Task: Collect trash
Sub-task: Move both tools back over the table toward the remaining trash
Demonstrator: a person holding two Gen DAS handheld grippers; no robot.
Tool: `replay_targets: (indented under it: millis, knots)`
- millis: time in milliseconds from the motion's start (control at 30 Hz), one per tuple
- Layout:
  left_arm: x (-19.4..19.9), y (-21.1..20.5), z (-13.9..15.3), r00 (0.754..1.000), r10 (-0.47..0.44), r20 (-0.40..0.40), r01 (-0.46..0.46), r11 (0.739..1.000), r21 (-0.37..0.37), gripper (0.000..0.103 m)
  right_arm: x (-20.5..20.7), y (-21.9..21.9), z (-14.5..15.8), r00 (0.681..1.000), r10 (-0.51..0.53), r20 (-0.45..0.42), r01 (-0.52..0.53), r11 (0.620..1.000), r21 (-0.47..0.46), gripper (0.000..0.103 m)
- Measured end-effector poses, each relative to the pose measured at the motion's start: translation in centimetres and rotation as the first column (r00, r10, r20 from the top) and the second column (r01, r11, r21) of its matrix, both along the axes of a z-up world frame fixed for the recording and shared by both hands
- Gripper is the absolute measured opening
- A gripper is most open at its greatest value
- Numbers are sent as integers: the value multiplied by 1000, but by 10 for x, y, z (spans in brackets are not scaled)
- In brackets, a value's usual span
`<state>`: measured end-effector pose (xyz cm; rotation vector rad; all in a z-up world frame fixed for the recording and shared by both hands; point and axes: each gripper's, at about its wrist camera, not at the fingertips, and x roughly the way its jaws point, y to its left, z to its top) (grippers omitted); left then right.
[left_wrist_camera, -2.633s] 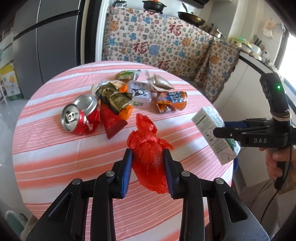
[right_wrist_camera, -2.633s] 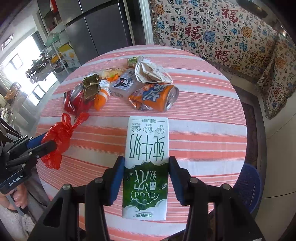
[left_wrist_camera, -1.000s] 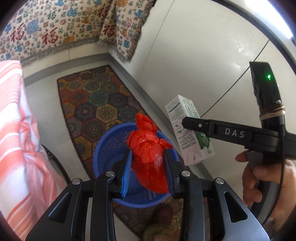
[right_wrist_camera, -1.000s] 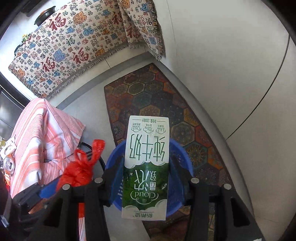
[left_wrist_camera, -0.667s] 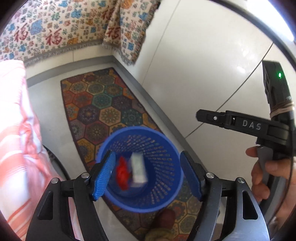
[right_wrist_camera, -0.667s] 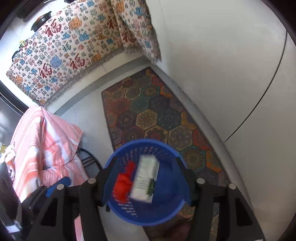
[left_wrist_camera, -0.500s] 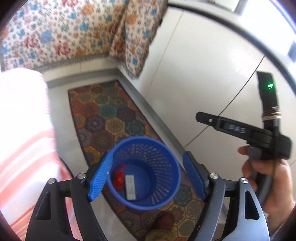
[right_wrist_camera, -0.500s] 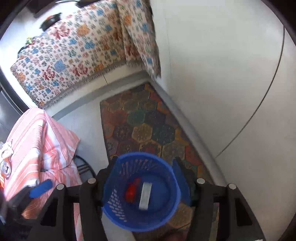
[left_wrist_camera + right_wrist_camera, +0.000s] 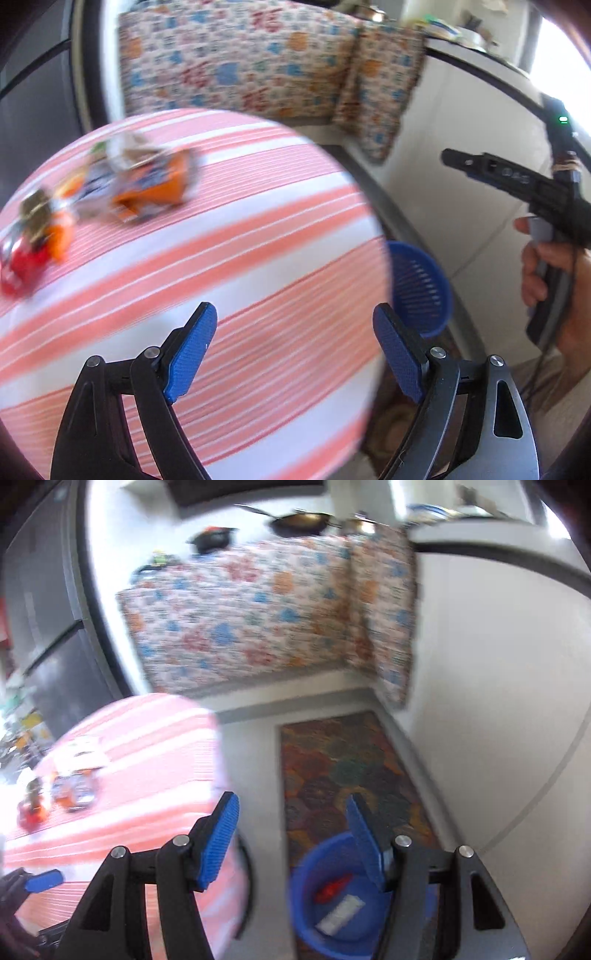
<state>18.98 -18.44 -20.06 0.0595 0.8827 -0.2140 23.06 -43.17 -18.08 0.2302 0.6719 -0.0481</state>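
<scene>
Left gripper [image 9: 293, 350] wide open, empty; right gripper [image 9: 291, 830] parted, empty.

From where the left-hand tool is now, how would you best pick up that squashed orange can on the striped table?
Probably across the orange can's flattened middle, coming down from above. It lies on its side on the striped table, so the crushed body offers two near-flat faces. The left gripper is empty, jaws wide. Motion blur hides finer detail.
</scene>
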Motion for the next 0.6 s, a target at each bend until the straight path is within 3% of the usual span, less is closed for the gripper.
replay_targets:
  millis: [133, 300, 433, 600]
  knots:
    - [-11, 58, -9, 993, 121, 14, -122, 990, 72, 87, 3, 78, 4, 986, 163, 13, -163, 986, -34, 62]
    - [-18, 116, -21, 975, 221, 10, -221, 970, 100, 87, -7, 168, -10, 942, 333, -37, -335, 940, -68, 62]
    - [-21, 140, -24, 969, 246, 24, -247, 962, 116, 88, -12, 219, -22, 918, 390, -73, -395, 914, -91, 62]
    - [-18, 154, -24, 966, 260, 16, -260, 959, 114, 94, -10, 243, -36, 912, 396, -109, -406, 909, -95, 62]
